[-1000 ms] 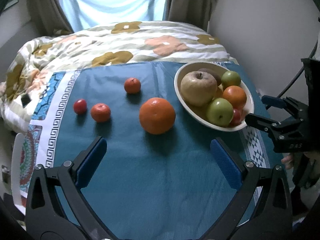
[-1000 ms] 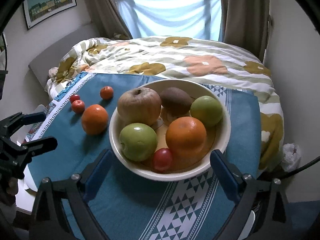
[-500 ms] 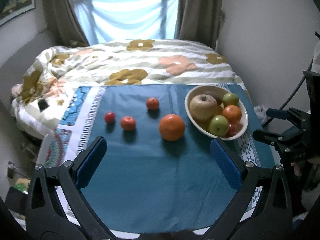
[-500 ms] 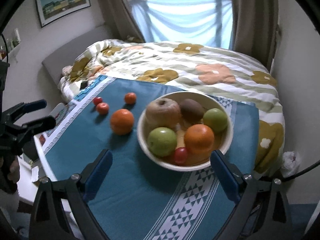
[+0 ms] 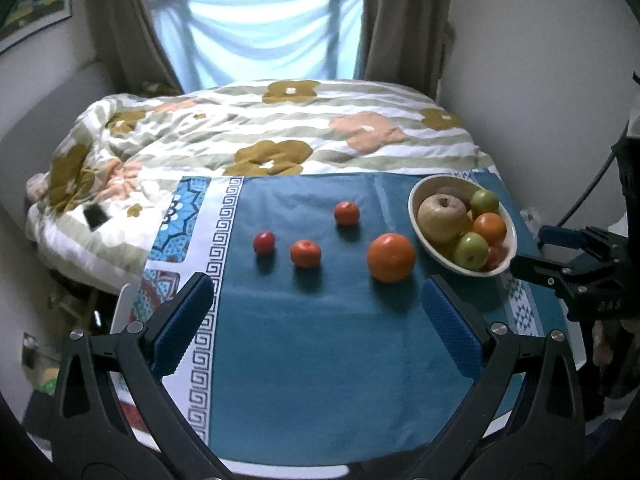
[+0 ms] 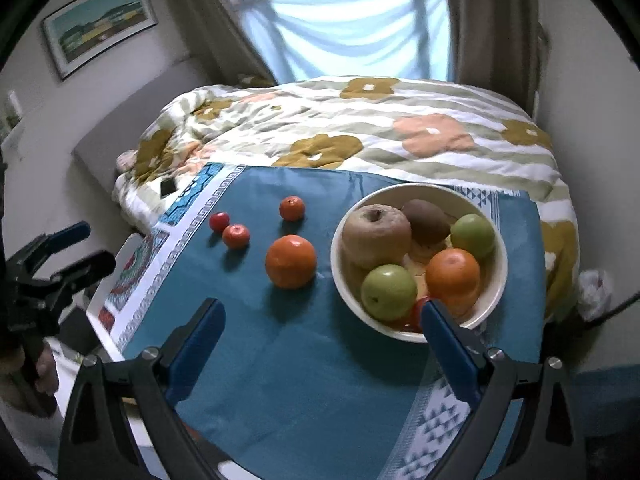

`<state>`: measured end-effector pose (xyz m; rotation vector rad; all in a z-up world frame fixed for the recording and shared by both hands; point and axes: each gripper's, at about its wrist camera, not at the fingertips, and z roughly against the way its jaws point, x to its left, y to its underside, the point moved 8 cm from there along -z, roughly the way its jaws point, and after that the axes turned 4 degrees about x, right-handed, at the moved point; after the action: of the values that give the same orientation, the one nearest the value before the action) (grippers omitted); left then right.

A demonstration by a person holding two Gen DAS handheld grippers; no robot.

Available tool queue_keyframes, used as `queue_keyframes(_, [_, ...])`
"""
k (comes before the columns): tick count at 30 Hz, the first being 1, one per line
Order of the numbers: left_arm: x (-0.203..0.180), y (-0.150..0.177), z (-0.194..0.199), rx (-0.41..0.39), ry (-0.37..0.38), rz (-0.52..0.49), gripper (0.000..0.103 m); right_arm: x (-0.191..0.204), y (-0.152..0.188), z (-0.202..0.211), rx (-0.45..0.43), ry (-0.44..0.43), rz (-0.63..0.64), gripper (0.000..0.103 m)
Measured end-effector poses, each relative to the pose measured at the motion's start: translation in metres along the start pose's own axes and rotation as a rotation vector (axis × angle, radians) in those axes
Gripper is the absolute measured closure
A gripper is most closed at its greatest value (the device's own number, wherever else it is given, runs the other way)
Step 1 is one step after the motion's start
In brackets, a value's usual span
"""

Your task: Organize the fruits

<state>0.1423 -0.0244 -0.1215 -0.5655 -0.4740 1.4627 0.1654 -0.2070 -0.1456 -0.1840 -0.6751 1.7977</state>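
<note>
A cream bowl at the table's right holds a brown apple, a kiwi, two green apples, an orange and a small red fruit. On the teal cloth lie a large orange, two small tangerines and a small red fruit. My left gripper is open and empty, near the front edge. My right gripper is open and empty, its right finger in front of the bowl's rim.
The teal patterned cloth covers a small table. A bed with a flowered duvet lies behind it, a curtained window beyond. A wall stands close on the right. A dark phone lies on the duvet.
Both grippers have pulled back and up from the table, so fruit and bowl look smaller. The fruit has not moved. Both grippers stay open.
</note>
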Motion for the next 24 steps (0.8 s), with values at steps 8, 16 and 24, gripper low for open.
queue_keyframes(8, [0.022, -0.012, -0.041, 0.075, 0.103, -0.113, 0.000, 0.017, -0.007, -0.030, 0.054, 0.006, -0.212, 0.005])
queue_keyframes(16, [0.039, -0.016, -0.095, 0.155, 0.187, -0.192, 0.000, 0.024, -0.004, -0.072, 0.112, 0.075, -0.385, 0.005])
queue_keyframes(24, [0.030, -0.010, -0.139, 0.188, 0.232, -0.307, 0.005, 0.020, 0.005, -0.105, 0.126, 0.108, -0.523, 0.005])
